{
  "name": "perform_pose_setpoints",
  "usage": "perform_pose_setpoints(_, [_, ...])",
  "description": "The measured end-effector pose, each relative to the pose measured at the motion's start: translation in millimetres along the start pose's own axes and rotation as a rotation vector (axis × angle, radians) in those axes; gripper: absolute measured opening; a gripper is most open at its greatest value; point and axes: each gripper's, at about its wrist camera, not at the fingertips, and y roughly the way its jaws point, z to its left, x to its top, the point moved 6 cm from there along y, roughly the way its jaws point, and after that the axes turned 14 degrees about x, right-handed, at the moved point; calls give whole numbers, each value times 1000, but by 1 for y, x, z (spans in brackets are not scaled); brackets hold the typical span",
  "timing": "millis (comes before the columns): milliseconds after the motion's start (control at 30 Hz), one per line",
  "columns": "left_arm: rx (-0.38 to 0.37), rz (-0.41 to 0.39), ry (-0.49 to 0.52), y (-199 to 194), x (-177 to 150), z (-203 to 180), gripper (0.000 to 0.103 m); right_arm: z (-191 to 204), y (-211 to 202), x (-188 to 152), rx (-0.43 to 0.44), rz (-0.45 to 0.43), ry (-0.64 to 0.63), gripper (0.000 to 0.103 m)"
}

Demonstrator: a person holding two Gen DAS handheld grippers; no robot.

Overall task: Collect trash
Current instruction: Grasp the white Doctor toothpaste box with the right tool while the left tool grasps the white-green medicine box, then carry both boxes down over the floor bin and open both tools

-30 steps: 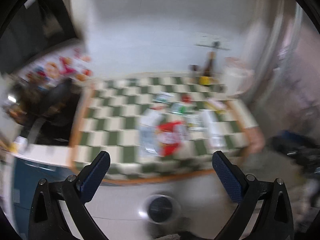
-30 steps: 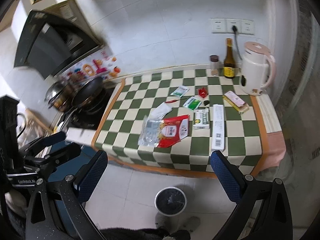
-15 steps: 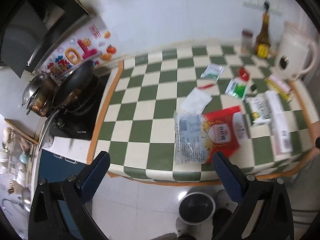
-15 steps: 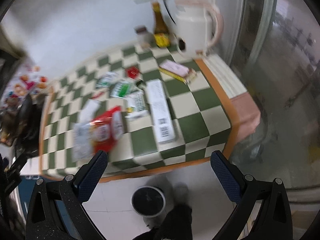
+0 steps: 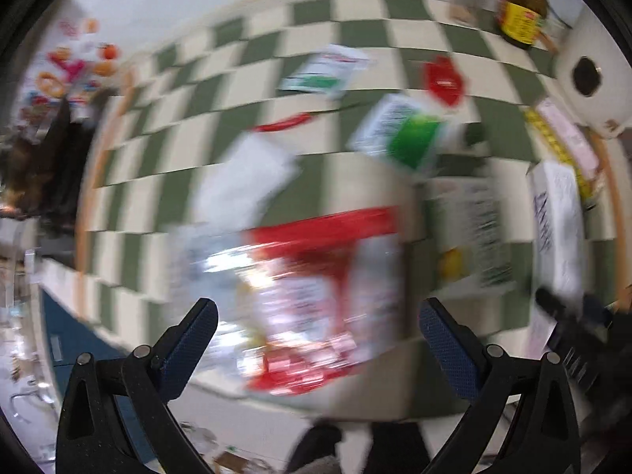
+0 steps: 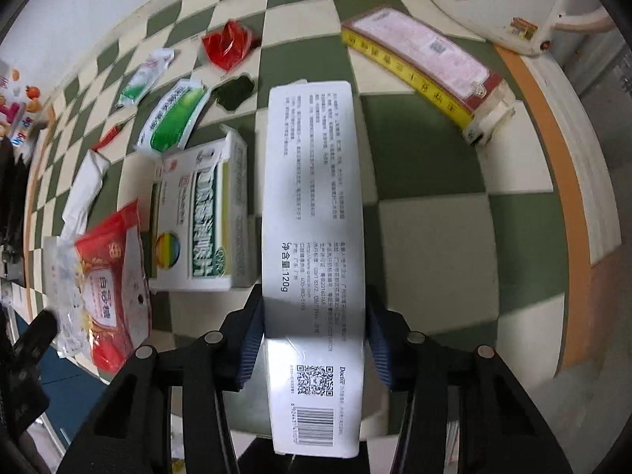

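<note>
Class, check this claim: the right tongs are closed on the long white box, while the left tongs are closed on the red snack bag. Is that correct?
Not quite. The right tongs do grip the long white box, but the left tongs are open, holding nothing, with the red snack bag lying beyond them on the checkered counter. The left wrist view shows this.

Right tongs (image 6: pixel 314 339) clamped on a long white box (image 6: pixel 312 213), left tongs (image 5: pixel 314 341) spread wide, holding nothing
</note>
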Motion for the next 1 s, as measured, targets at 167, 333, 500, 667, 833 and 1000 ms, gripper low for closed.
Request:
perform_pose_setpoints(167, [-148, 97, 76, 17, 26, -78, 103, -52, -14, -8, -81, 6, 27, 48])
perform_pose_setpoints(333, [-158, 122, 105, 29, 34, -110, 63, -77, -8, -5, -101, 2, 55, 49])
perform_pose_setpoints(500, [-84, 43, 110, 13, 35, -104, 63, -78, -3, -2, -130, -16, 41, 49])
perform_pose_setpoints(667, [-41, -74, 120, -21, 22, -88, 63, -71, 0, -7, -120, -20, 62, 48])
perform_pose_setpoints(833, [-60, -198, 92, -51, -18, -60, 63, -45, -40, -32, -86, -122, 62, 48])
perform_pose_setpoints(1000, [-116, -291, 48, -60, -73, 12, 63, -4, -72, -80, -75, -187, 41, 48])
